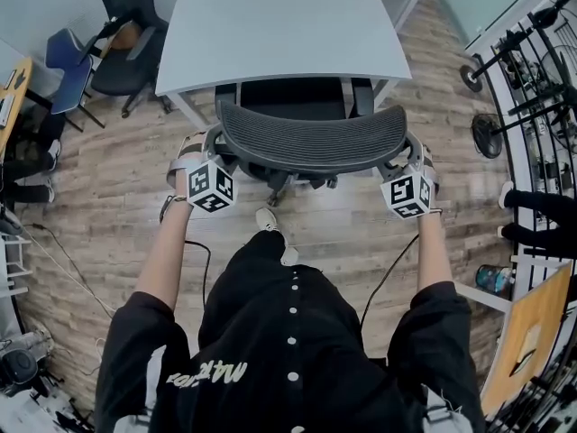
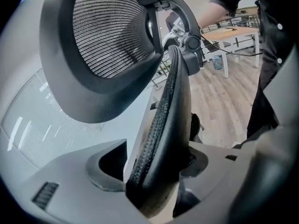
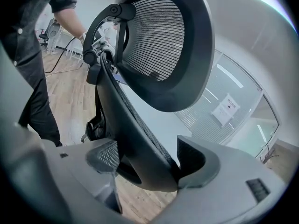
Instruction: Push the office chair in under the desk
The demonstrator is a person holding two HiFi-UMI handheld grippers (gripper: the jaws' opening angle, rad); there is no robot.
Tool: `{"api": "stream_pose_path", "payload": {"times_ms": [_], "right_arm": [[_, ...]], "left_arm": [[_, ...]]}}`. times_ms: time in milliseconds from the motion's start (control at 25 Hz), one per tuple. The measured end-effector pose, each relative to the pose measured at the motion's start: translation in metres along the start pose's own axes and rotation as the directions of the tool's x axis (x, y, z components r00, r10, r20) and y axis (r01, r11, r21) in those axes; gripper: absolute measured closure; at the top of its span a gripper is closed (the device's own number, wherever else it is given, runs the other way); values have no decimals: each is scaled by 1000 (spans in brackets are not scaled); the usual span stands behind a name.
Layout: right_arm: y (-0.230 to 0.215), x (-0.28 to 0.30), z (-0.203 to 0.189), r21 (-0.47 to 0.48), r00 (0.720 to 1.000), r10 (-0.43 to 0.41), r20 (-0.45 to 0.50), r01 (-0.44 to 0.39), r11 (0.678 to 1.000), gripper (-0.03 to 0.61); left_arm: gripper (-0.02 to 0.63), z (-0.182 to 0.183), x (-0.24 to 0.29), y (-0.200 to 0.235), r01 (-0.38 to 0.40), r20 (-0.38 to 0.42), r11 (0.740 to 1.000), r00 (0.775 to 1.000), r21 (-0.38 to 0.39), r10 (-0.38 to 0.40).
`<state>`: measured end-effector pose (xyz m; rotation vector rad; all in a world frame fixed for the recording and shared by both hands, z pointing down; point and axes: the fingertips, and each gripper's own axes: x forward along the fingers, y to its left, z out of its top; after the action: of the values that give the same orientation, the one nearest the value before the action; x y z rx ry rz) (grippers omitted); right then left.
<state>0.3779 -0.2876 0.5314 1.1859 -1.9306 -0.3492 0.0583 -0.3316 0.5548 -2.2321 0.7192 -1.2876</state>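
**Both Grippers Clamped on the Backrest**

The left gripper (image 2: 154,174) has its jaws wide but closed on the left rim of the backrest (image 1: 311,138). The right gripper (image 3: 145,167) clamps the right rim the same way. The office chair (image 1: 288,97) faces the desk (image 1: 279,25), its seat seemingly under the near edge. Pushing evenly and straight should keep it square between the desk legs (image 1: 185,106). The floor on either side of the desk looks open.

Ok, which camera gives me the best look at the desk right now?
The head view: it shows most of the desk from above, with the office chair at its near edge. Both gripper views show only pale slivers of it behind the backrest.
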Motion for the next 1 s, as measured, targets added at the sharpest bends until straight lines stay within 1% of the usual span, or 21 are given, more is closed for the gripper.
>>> {"api": "stream_pose_path", "payload": {"times_ms": [1000], "right_arm": [[-52, 73, 5, 2, 1000, 6, -13, -6, 1000, 230]], "left_arm": [[328, -2, 65, 63, 14, -2, 1000, 1000, 6, -14]]}}
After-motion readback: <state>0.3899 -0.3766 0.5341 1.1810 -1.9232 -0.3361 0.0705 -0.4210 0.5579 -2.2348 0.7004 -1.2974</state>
